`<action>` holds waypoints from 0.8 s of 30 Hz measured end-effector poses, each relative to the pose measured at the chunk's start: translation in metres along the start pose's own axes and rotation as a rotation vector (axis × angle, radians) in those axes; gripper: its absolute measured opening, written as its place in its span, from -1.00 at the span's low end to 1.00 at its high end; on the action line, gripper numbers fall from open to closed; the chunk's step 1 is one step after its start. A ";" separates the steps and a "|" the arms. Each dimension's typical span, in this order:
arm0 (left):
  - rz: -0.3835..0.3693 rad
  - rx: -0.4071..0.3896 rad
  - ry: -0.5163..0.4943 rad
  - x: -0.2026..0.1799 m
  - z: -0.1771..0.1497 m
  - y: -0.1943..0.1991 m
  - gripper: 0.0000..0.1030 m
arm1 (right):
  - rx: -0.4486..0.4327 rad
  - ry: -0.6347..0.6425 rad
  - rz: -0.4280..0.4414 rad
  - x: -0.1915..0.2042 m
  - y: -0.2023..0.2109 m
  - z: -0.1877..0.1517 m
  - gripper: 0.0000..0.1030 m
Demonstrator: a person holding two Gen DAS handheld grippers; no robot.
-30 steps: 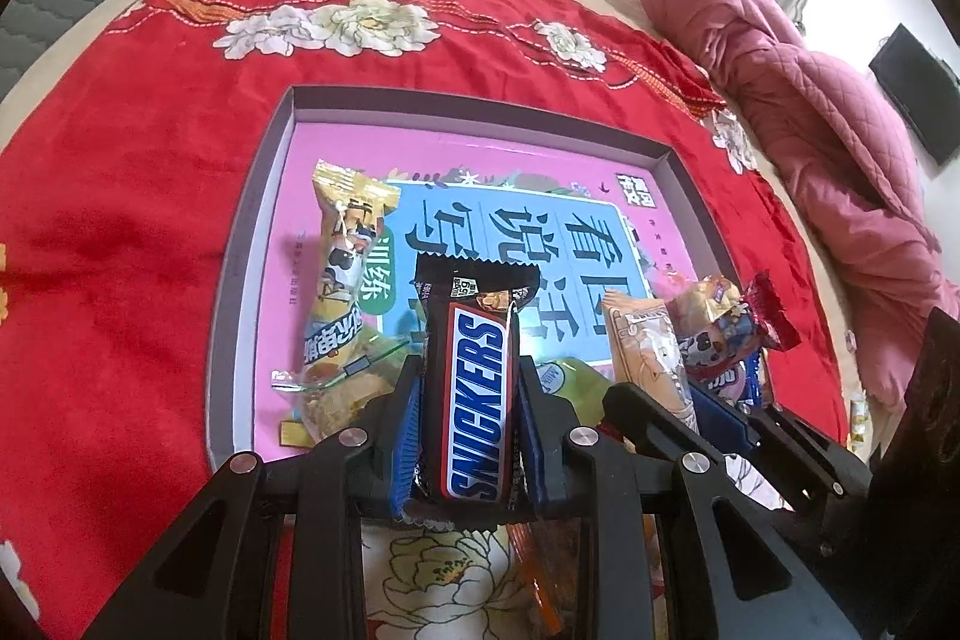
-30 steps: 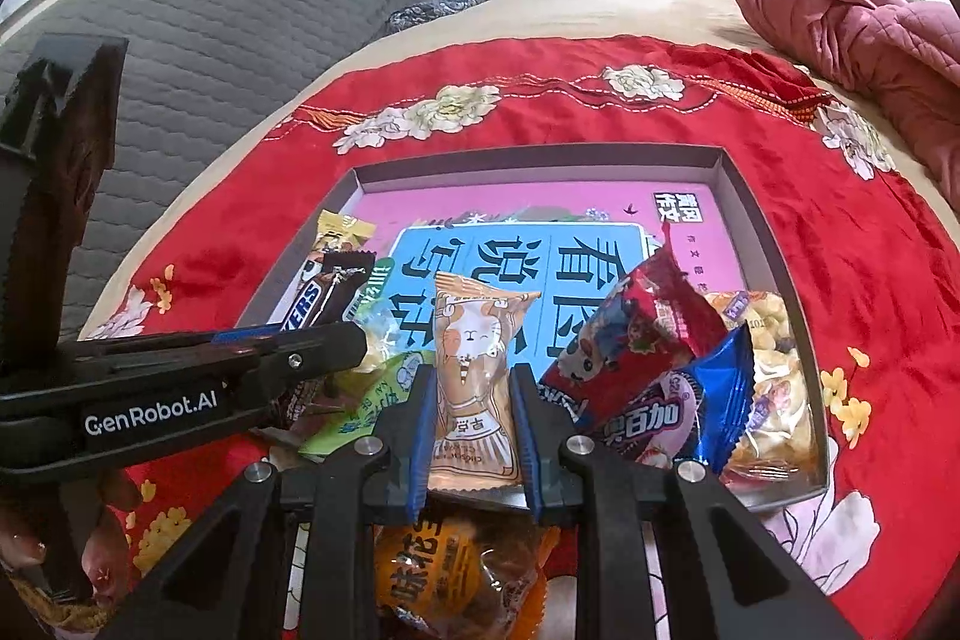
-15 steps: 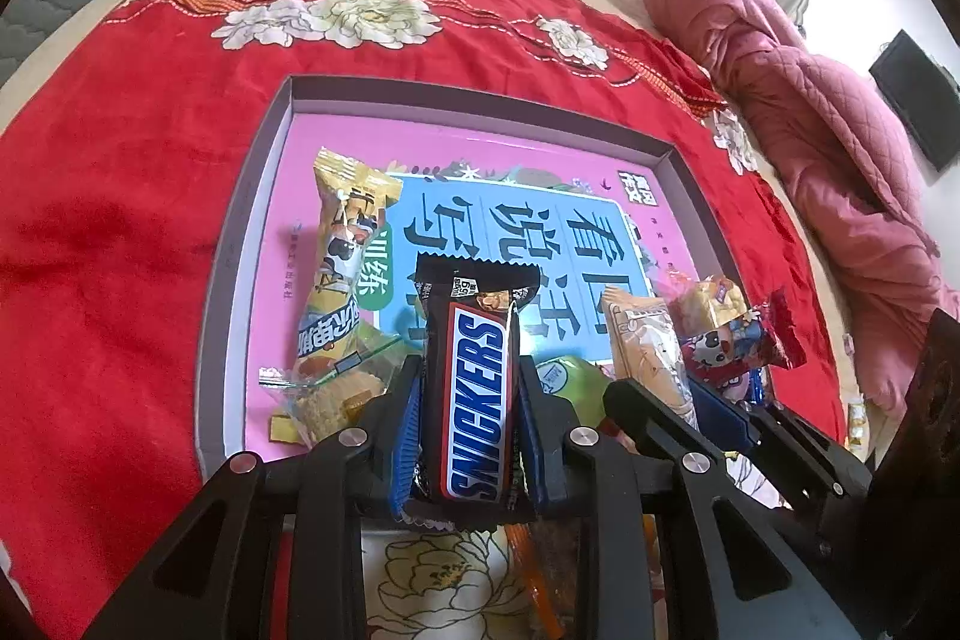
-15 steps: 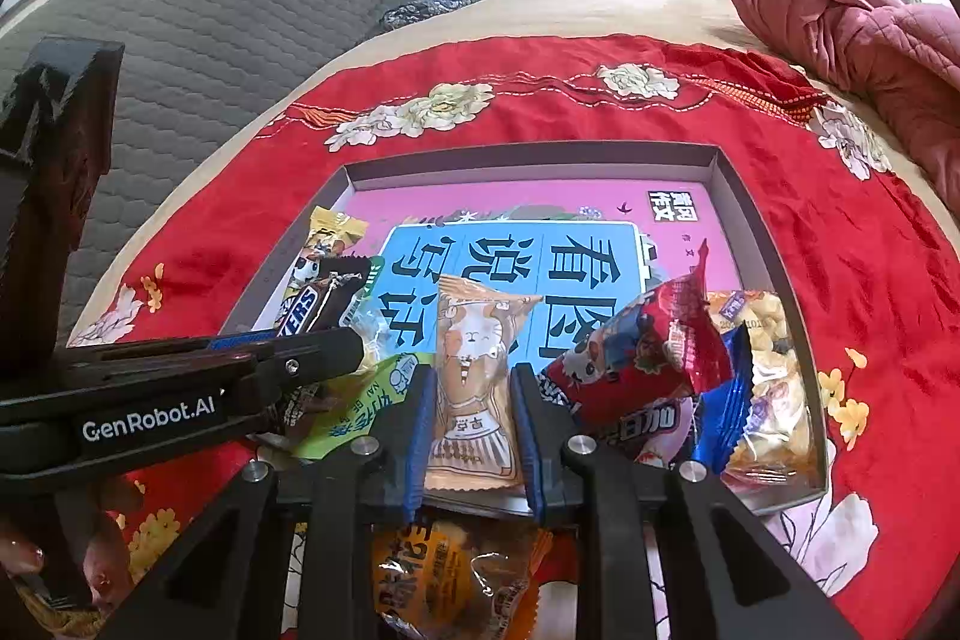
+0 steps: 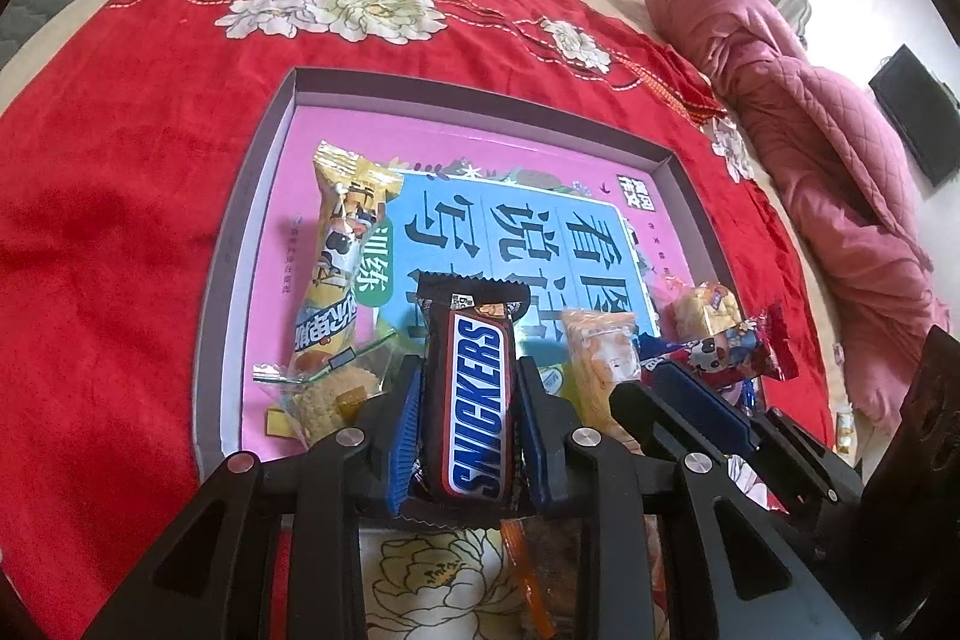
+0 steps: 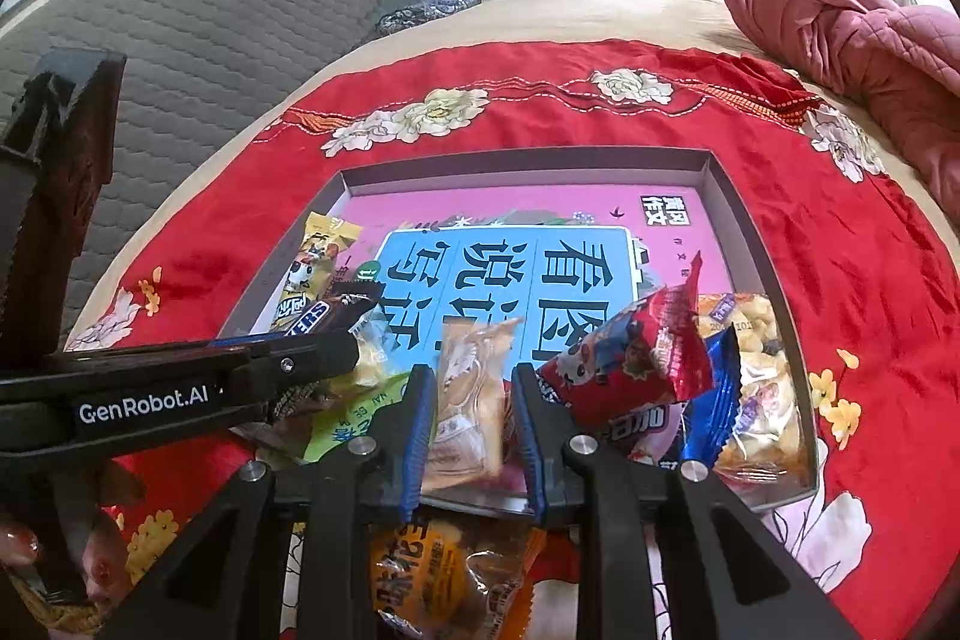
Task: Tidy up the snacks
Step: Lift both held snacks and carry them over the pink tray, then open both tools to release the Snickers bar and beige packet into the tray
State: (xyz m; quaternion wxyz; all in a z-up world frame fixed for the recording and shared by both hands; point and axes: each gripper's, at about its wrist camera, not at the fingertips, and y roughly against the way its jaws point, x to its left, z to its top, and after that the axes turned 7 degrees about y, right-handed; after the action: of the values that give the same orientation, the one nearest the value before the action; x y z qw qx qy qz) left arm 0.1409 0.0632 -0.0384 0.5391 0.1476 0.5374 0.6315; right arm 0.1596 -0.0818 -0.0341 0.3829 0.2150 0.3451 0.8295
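Change: nothing has shifted; both grippers stay where they were.
Left gripper [image 5: 468, 424]: nearly closed, clamped on a Snickers bar [image 5: 474, 394] above the tray's near edge.
Right gripper [image 6: 471, 415]: nearly closed, pinching a tan snack packet [image 6: 471, 400].
Tray [image 5: 240, 244]: on the red cloth [image 5: 108, 196], other snacks along its near side.

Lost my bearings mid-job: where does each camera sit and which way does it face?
Left wrist: on the left tongs, looking down at the Snickers over the tray; right tongs alongside.
Right wrist: on the right tongs, looking down at a beige packet; left tongs and fingers show.
Shared: tray, Snickers, beige packet.
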 end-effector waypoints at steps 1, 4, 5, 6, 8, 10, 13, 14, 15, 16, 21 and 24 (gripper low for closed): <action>0.002 0.000 0.000 0.000 0.000 0.000 -0.40 | 0.000 -0.001 0.002 0.000 0.000 0.000 -0.47; 0.006 -0.004 -0.004 -0.001 0.001 0.001 -0.33 | -0.003 -0.004 0.001 -0.001 0.001 0.000 -0.42; 0.004 -0.006 -0.005 -0.001 0.000 0.002 -0.28 | -0.005 -0.005 0.002 -0.001 0.002 0.001 -0.41; 0.003 -0.008 -0.005 -0.001 0.000 0.002 -0.27 | -0.007 -0.006 0.002 -0.001 0.003 0.001 -0.39; 0.005 -0.013 -0.008 -0.002 0.000 0.004 -0.26 | -0.010 -0.009 0.002 -0.002 0.004 0.001 -0.37; 0.005 -0.013 -0.009 -0.002 0.000 0.005 -0.25 | -0.013 -0.013 0.003 -0.002 0.005 0.001 -0.36; 0.004 -0.014 -0.011 -0.003 0.001 0.005 -0.17 | -0.015 -0.020 0.006 -0.003 0.006 0.001 -0.35; 0.004 -0.016 -0.012 -0.003 0.001 0.006 -0.13 | -0.016 -0.020 0.007 -0.004 0.006 0.001 -0.35; 0.004 -0.017 -0.013 -0.004 0.001 0.006 -0.12 | -0.017 -0.021 0.008 -0.004 0.007 0.001 -0.35; 0.004 -0.019 -0.014 -0.004 0.001 0.007 -0.12 | -0.018 -0.022 0.007 -0.004 0.007 0.001 -0.33; -0.004 -0.026 -0.011 -0.004 0.002 0.014 -0.07 | -0.029 -0.027 0.010 -0.005 0.012 0.002 -0.27; -0.011 -0.031 -0.007 -0.004 0.003 0.018 0.03 | -0.038 -0.027 0.007 -0.007 0.016 0.002 -0.24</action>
State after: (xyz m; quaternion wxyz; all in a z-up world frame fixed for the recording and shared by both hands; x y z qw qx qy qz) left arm 0.1349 0.0644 -0.0207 0.5467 0.1386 0.5265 0.6361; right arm 0.1576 -0.0933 -0.0217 0.3888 0.2201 0.3235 0.8341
